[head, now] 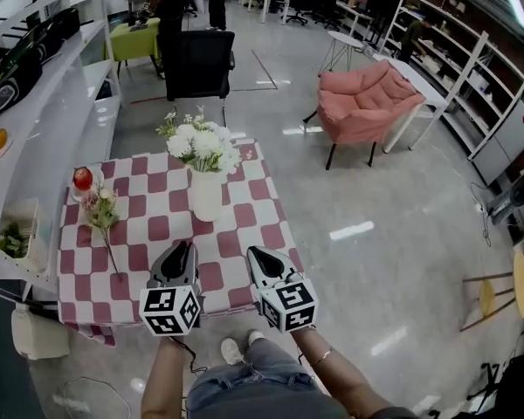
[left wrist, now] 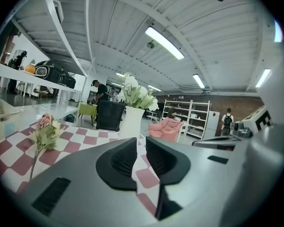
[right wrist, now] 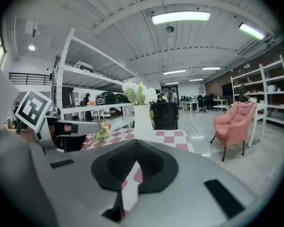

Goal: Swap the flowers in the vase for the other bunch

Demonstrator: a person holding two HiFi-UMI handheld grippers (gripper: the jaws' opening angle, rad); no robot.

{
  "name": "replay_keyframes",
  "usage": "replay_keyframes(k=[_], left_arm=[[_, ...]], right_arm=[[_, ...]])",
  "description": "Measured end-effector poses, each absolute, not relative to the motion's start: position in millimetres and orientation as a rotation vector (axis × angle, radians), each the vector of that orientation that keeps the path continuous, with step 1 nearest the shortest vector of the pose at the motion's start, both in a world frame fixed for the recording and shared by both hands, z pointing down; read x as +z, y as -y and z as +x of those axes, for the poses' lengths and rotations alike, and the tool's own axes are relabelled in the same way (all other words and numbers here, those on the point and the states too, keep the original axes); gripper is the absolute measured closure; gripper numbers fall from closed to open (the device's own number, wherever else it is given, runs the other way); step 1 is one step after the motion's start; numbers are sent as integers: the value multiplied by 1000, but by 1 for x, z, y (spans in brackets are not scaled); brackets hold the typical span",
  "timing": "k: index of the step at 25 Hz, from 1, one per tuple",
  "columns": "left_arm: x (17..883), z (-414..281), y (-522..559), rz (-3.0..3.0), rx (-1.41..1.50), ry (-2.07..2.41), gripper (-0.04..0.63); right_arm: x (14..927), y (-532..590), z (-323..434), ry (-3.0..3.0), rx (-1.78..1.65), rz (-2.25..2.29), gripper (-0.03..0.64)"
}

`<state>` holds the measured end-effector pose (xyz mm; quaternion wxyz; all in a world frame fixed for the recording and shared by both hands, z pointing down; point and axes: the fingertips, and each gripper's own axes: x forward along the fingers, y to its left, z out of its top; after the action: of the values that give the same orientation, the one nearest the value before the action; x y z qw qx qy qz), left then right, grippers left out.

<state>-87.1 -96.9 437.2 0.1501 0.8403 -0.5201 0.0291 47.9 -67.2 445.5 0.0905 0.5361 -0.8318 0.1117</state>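
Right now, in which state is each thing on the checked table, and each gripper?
Tall white vase: upright, holds the white flower bunch.
Pink flower bunch: lying flat on the checked cloth, apart from the vase.
Left gripper: jaws slightly apart, empty.
Right gripper: jaws together, empty.

On the table (head: 162,230), the vase (head: 206,195) stands central, holding flowers (head: 201,143); the other bunch (head: 103,212) lies at its nine o'clock.

The opaque white vase (head: 207,195) hides the stems of its white flowers (head: 203,144); the greenery in the pale shelf basket (head: 19,204) is too small to identify (head view).
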Motion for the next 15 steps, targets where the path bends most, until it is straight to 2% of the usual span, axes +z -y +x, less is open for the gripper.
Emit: replay_keyframes(k=[15], left_arm=[[401,-78,174,2500,109,1511,451]], right_arm=[[432,122,39,2517,294,1546,607]])
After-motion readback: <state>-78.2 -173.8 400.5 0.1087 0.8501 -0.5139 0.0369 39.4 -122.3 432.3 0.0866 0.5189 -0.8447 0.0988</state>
